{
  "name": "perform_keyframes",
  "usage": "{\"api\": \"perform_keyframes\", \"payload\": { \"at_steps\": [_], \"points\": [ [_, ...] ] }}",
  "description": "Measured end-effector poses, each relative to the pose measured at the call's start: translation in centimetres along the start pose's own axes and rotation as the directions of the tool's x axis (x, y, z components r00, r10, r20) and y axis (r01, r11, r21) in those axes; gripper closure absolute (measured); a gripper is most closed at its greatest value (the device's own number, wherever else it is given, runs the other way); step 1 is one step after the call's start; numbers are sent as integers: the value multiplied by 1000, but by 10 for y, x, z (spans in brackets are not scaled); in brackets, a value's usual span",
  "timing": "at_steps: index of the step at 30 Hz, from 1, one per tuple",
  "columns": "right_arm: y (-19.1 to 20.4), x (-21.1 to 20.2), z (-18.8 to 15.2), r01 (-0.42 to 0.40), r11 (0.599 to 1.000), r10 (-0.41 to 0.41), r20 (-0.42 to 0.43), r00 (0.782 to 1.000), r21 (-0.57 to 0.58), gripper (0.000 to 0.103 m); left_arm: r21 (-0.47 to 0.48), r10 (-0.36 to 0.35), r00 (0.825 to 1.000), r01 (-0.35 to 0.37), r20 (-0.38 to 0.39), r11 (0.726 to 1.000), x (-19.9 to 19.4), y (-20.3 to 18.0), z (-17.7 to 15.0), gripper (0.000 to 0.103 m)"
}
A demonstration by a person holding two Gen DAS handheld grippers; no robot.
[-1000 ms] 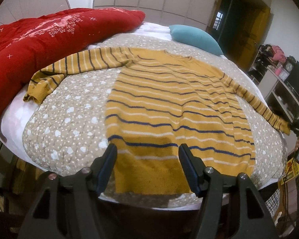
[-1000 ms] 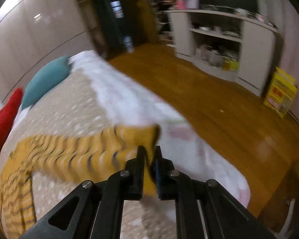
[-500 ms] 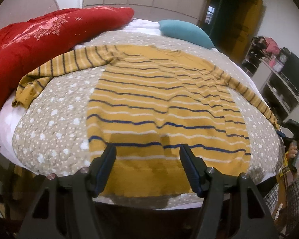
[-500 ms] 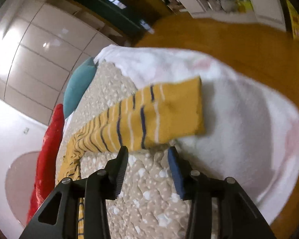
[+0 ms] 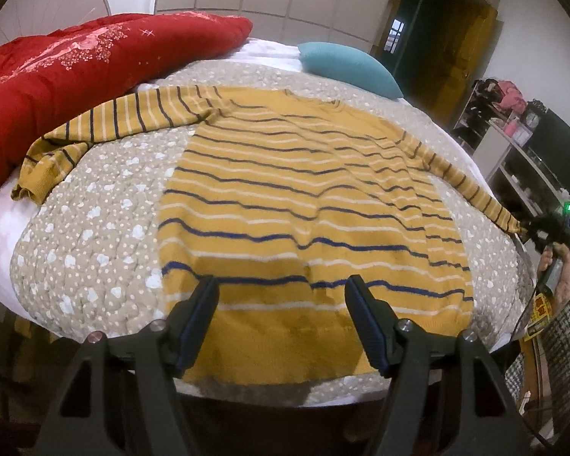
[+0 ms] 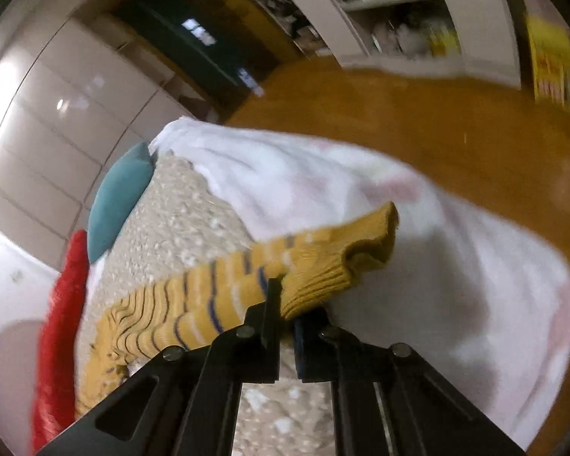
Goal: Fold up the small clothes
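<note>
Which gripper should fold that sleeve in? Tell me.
Right. The right gripper is shut on the sleeve cuff; the left gripper hangs open over the sweater's hem.

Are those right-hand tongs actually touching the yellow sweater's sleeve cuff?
Touching. In the right wrist view, the right tongs are closed with the sleeve cuff of the striped sweater pinched between them, the knit bunching up just beyond the tips.

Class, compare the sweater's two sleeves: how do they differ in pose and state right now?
The far sleeve lies loose on the quilt, its end bent and crumpled; the near sleeve stretches out straight. No gripper touches the far sleeve; the right gripper pinches the near sleeve's cuff. Both are mustard with dark and white stripes.
</note>
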State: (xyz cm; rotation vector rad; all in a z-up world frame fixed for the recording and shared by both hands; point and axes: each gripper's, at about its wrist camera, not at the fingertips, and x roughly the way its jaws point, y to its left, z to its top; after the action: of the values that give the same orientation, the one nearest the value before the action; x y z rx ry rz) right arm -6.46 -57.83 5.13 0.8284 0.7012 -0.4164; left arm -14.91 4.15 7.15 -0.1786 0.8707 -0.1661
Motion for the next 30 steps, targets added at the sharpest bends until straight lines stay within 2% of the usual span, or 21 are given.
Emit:
{"api": "perform_keyframes", "payload": {
  "at_steps": [4,8,12,15,16,18,20,25,28,30],
  "points": [
    [67,-5,-1,-13,986,14,10,1000,-165,97,2,-25,1000,25,18,1000,1,3,2,35],
    [144,4,-20,-118,949,104,-63,993,-291,97,-15,-52,998,52,24,999,2,8,4,35],
    [241,30,-60,-236,879,183,-165,969,-415,97,-34,-61,997,63,44,997,-4,21,4,35],
    [310,52,-106,-318,804,215,-254,943,-502,97,-71,-67,995,72,68,995,-11,39,3,35],
    [337,63,-125,-341,771,212,-288,934,-537,97,-90,-69,995,76,78,993,-14,47,3,35],
    [364,79,-150,-360,731,196,-328,924,-580,97,-130,-69,993,81,96,988,-19,64,1,34],
    [400,100,-187,-373,673,162,-366,917,-638,97,-165,-60,992,78,107,983,-23,82,-2,34],
    [456,132,-270,-355,548,66,-384,921,-758,97,-237,-9,992,39,127,971,-32,123,-12,34],
    [484,152,-310,-349,485,22,-387,922,-802,97,-281,8,992,28,127,959,-33,142,-17,34],
    [495,158,-327,-343,458,3,-384,923,-820,97,-306,10,992,28,123,952,-32,151,-21,34]
  ]
}}
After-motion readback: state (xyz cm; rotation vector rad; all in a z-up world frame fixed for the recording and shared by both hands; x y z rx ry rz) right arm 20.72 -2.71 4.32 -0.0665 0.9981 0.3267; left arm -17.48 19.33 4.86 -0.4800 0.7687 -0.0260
